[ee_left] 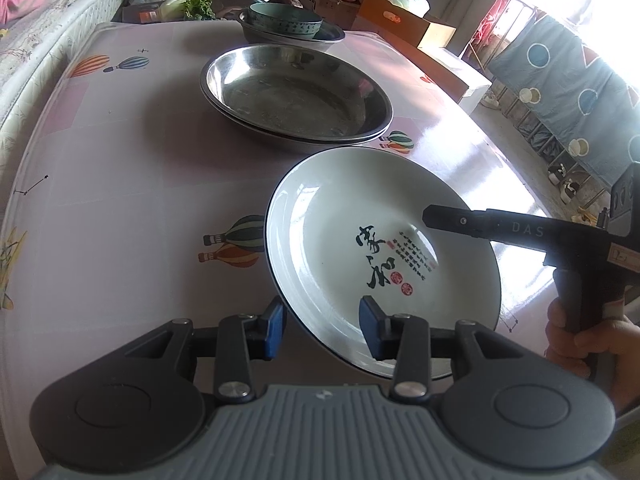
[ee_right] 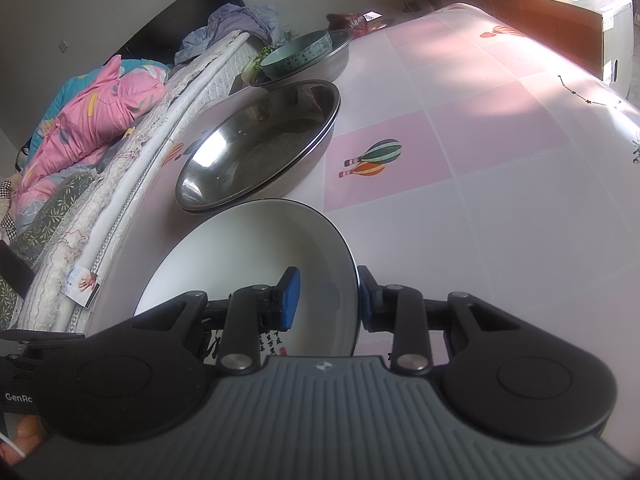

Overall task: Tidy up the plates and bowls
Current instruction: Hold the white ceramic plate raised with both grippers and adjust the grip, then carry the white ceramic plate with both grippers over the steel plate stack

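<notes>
A: Our right gripper (ee_right: 326,296) straddles the white plate's (ee_right: 256,264) rim, our left gripper (ee_left: 322,330) likewise, both part open.

B: Near the table's (ee_left: 120,160) near edge, it's tilted; a loose pinch could drop it.

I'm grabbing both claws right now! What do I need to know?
Left claw: astride the near rim of the white plate; I can't tell if it is pinching.
Right claw: astride the same plate's right rim; its pinch is unclear too.
Things: the white plate is nearest on the table. Two steel plates are stacked just behind it. Farther back, a teal bowl sits in a steel basin.
Done: steel plates stacked, bowl nested.
Left: probably moving the white plate onto a pile.
</notes>
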